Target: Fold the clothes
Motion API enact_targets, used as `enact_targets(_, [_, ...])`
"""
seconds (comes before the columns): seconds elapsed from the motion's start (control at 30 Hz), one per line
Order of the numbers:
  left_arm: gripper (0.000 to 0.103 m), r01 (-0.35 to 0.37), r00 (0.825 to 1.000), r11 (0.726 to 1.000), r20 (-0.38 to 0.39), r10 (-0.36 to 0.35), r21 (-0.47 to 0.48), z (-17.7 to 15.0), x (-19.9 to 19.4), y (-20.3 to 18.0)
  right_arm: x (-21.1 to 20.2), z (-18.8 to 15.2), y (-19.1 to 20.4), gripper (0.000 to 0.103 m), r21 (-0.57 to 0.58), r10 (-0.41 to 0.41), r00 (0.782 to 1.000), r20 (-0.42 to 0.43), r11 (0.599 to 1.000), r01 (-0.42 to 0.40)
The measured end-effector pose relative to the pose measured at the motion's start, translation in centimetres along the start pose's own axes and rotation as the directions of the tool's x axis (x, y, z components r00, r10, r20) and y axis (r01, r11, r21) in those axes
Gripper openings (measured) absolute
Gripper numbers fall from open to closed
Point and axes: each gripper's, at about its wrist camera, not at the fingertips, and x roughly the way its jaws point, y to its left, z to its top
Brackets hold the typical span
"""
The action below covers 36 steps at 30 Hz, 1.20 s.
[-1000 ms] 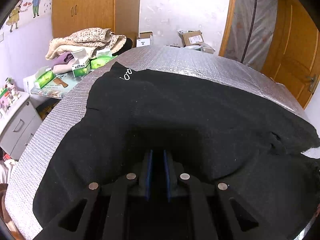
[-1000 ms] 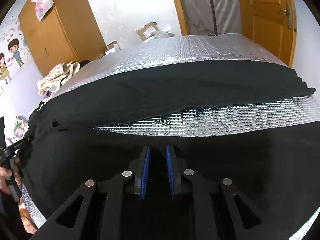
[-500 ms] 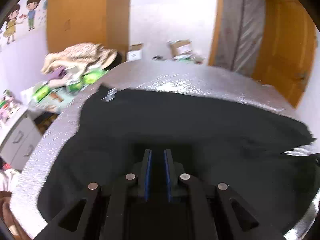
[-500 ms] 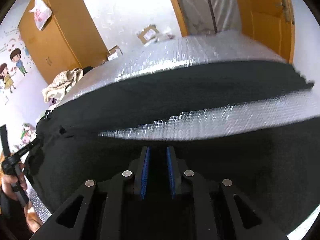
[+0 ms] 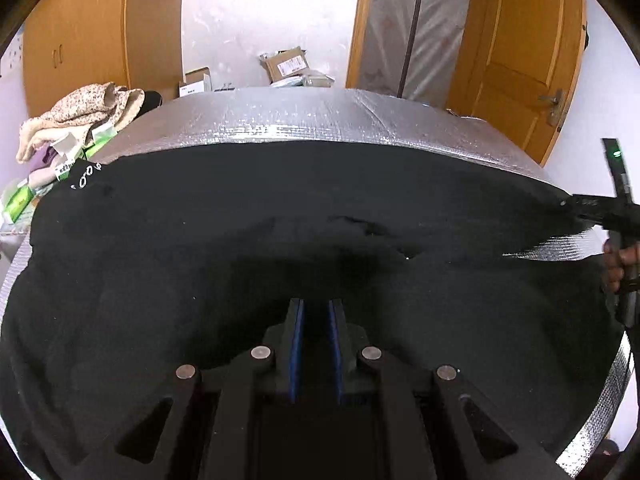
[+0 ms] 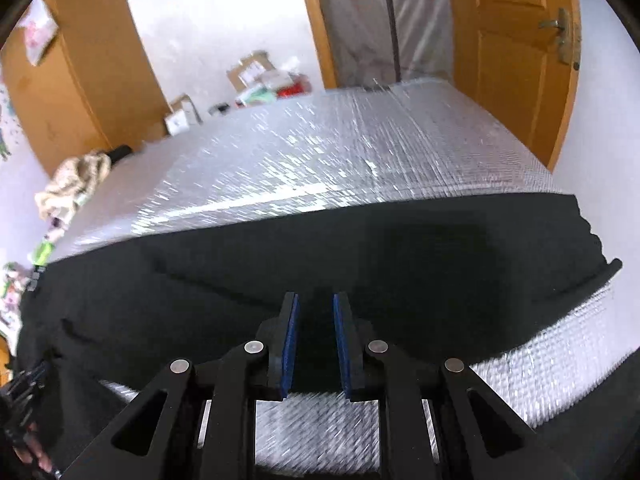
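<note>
Across the silver mat (image 5: pixel 304 120), black garment (image 5: pixel 240 208) lies doubled, rumpled.

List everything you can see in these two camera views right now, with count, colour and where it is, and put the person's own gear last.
black garment: one, black, spread across the silver surface, both grippers on it
silver surface: one, silver quilted foil, under the garment
pile of cloth: one, beige floral, beside the surface at far left
green packs: a few, green and white, below the cloth pile
cardboard boxes: several, brown and white, on the floor by the far wall
wardrobe: one, orange wood, far left
door: one, orange wood, far right
plastic sheet: one, clear, hanging in the doorway
left gripper: one, black with blue pads, jaws opening, garment fabric between them
right gripper: one, black with blue pads, fabric between the jaws
hand: one, at the right edge, holding the other gripper's handle
</note>
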Motion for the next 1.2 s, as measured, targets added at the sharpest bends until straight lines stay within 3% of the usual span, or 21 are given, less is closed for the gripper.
enact_targets(0.3, [0.013,-0.028,1.000,0.999,0.000,0.028,0.023,0.1,0.1,-0.7,2.6,1.9,-0.7,0.018,-0.053,-0.051,0.999,-0.012,0.997,0.050])
enact_targets(0.57, [0.013,-0.034,0.999,0.999,0.002,0.034,0.027,-0.3,0.0,-1.1,1.7,2.5,-2.5,0.018,-0.018,-0.042,0.999,0.011,0.999,0.043])
enact_targets(0.7, [0.013,-0.034,0.999,0.999,0.002,0.034,0.027,-0.2,0.0,-1.0,0.9,1.4,-6.0,0.017,0.072,-0.025,1.000,0.014,0.997,0.024])
enact_targets(0.87, [0.013,-0.041,0.999,0.999,0.003,0.041,0.033,-0.4,-0.1,-1.1,-2.4,0.0,-10.6,0.020,0.183,-0.121,0.991,0.064,0.977,0.108])
enact_targets(1.0, [0.013,-0.047,0.999,0.998,0.003,0.047,0.039,-0.4,-0.1,-1.2,-4.4,-0.8,-10.0,0.021,0.166,-0.061,0.991,0.116,0.985,0.041])
enact_targets(1.2, [0.013,-0.044,0.999,0.998,0.003,0.044,0.036,-0.4,-0.1,-1.1,-3.0,-0.7,-5.0,0.021,0.039,0.095,0.993,0.074,0.994,-0.098])
